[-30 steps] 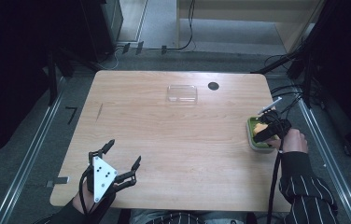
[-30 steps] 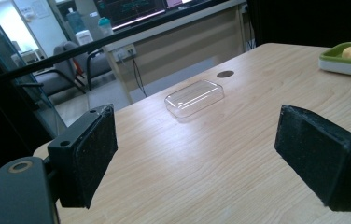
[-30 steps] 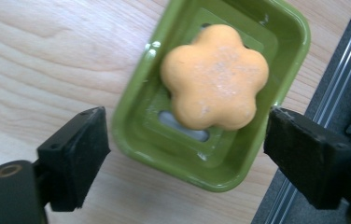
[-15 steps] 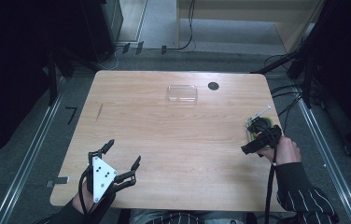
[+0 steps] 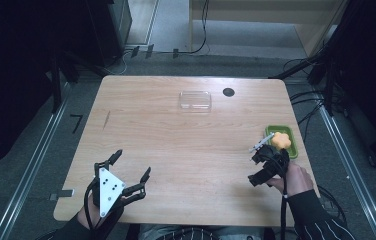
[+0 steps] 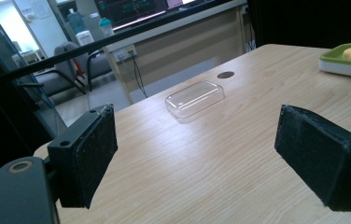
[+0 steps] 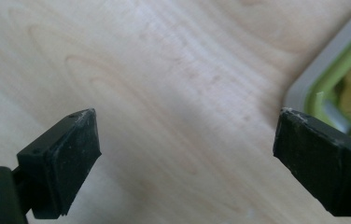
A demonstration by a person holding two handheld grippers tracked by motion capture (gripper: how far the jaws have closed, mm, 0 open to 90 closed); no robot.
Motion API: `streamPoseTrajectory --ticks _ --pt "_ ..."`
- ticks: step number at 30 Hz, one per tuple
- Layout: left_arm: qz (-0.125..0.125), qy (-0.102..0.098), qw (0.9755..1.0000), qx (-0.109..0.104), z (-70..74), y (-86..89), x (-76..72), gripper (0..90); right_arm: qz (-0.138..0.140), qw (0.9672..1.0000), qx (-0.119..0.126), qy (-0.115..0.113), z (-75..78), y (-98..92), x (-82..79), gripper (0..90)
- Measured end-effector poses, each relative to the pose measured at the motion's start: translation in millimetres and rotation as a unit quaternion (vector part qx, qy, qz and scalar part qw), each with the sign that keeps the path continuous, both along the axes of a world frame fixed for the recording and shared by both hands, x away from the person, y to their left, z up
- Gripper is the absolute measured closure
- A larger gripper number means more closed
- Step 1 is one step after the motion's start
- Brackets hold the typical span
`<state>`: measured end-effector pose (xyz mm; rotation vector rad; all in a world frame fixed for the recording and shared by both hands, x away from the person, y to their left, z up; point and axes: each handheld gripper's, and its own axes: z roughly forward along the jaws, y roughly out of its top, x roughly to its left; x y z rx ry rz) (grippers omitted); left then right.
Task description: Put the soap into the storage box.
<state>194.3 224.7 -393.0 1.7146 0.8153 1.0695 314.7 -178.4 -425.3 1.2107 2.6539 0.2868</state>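
Right gripper (image 5: 262,159) sits near the desk's right edge, just beside the near-left corner of the shallow green rectangular plastic tray (image 5: 290,133); jaws have just been opening and stand wide apart with nothing between them, bare light wooden desk (image 5: 176,140) below. The tray holds a yellow-orange lumpy food piece (image 5: 281,141) and a slim white-and-grey utensil (image 5: 263,141) leaning over its left rim. The right gripper view adds the tray's grey outer rim (image 7: 325,65) close to the right-hand jaw. Left gripper (image 5: 132,176) rests at the near-left corner, jaws wide, empty. Its own view shows the clear rectangular plastic lid (image 6: 195,98) flat near the far edge, beside a dark round hole (image 6: 225,74).
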Motion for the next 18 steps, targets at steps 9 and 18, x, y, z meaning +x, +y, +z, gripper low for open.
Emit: streamPoseTrajectory --ticks 9,18 --pt "0.000 0.000 1.0000 -0.001 -0.1 -0.5 0.1 13.5 0.015 0.9998 -0.007 0.007 -14.9 2.7 -21.6 7.2" --pt "0.001 0.003 1.0000 0.001 -1.3 1.2 2.9 13.5 0.025 0.9996 0.010 -0.009 -12.3 0.4 -28.5 2.0"
